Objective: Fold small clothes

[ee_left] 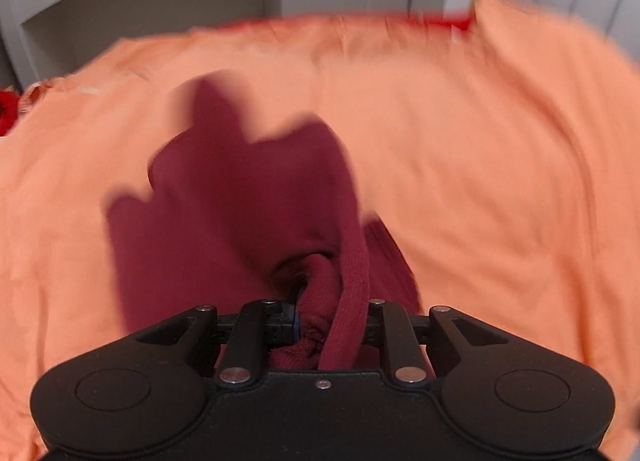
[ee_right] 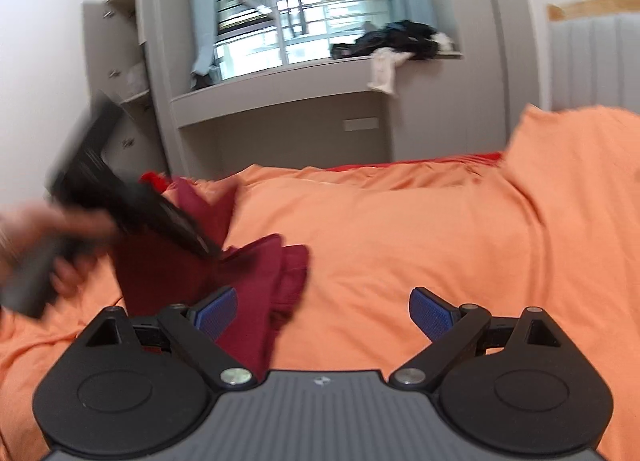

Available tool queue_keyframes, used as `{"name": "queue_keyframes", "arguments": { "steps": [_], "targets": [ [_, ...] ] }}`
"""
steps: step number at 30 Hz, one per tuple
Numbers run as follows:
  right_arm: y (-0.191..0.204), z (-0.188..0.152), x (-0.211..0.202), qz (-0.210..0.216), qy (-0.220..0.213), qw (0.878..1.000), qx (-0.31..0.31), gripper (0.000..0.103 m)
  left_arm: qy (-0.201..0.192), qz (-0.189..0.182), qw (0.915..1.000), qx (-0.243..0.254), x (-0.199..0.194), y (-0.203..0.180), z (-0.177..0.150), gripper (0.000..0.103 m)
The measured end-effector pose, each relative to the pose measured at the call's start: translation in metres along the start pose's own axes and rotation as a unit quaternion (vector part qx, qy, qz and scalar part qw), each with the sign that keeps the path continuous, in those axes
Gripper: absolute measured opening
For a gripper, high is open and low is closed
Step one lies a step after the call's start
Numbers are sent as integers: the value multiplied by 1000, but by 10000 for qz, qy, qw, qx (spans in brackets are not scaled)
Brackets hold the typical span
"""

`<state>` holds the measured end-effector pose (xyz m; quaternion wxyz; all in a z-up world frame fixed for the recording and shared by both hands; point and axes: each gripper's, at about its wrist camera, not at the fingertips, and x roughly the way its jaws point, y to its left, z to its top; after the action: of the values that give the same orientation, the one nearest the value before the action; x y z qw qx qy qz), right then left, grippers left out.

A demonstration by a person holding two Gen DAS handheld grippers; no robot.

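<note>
A dark red small garment [ee_left: 224, 197] hangs from my left gripper [ee_left: 320, 321], which is shut on a bunched part of it with a hem strip trailing over the jaws. The cloth spreads out over the orange bed sheet [ee_left: 480, 165]. In the right wrist view the same garment [ee_right: 248, 281] lies folded in layers at the left, with the left gripper [ee_right: 120, 197] blurred above it, held by a hand. My right gripper [ee_right: 322, 311] is open and empty, its blue pads [ee_right: 218, 311] apart just above the sheet, the left pad next to the garment's edge.
The orange sheet [ee_right: 440, 245] covers the bed, with a red cover [ee_right: 440, 160] at the far edge. Beyond stand grey cabinets [ee_right: 128, 73], a window ledge [ee_right: 280, 93] with dark clothes [ee_right: 400, 39] on it, and a padded headboard [ee_right: 592, 61] at right.
</note>
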<state>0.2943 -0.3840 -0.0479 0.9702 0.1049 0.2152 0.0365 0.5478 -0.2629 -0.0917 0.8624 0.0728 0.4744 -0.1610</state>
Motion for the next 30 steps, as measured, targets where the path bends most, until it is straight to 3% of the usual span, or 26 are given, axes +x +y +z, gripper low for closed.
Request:
{"name": "queue_keyframes", "arguments": {
  "steps": [3,4,5,6,8,10,13,15,17,20,24,27,30],
  "targets": [
    [-21,2,-15,-153,-164,9995,231,96,-100,262,9996,-91,11,-17,-5,30],
    [-27,2,-17,-188,-197,9993,262,96,-173,287,9994,-112,7,-18,-5,42],
    [-32,2,-20,-222,-224,9990,309,96,-254,136,9995,-151,-1,-16,-6,54],
    [-38,2,-22,-243,-242,9987,371,96,-359,-134,9989,-262,-12,-11,-8,76],
    [-49,3,-21,-278,-216,9979,535,96,-743,-477,9943,-597,-41,-3,-9,81],
    [-58,2,-17,-295,-109,9970,704,96,-1085,-727,9883,-786,-75,8,-8,92],
    [-62,-3,-4,-176,161,9964,815,96,-1796,-1080,9732,-950,-129,25,-13,101],
    [-57,-7,2,53,288,9966,776,96,-2151,-1182,9638,-1044,-161,41,-25,102],
    [-43,-10,8,306,359,9971,598,96,-2307,-1189,9598,-1072,-180,61,-48,102],
    [-16,-11,17,706,466,9963,179,93,-2244,-739,9645,-1177,-182,94,-92,102],
    [15,-7,30,1019,472,9937,-60,80,-1898,-73,9733,-1285,-161,126,-150,102],
    [25,-6,49,1168,645,9911,10,67,-1829,-141,9710,-1531,-153,150,-188,102],
    [34,-9,65,1184,816,9896,64,66,-1956,-100,9683,-1551,-153,164,-209,102]
  ]
}}
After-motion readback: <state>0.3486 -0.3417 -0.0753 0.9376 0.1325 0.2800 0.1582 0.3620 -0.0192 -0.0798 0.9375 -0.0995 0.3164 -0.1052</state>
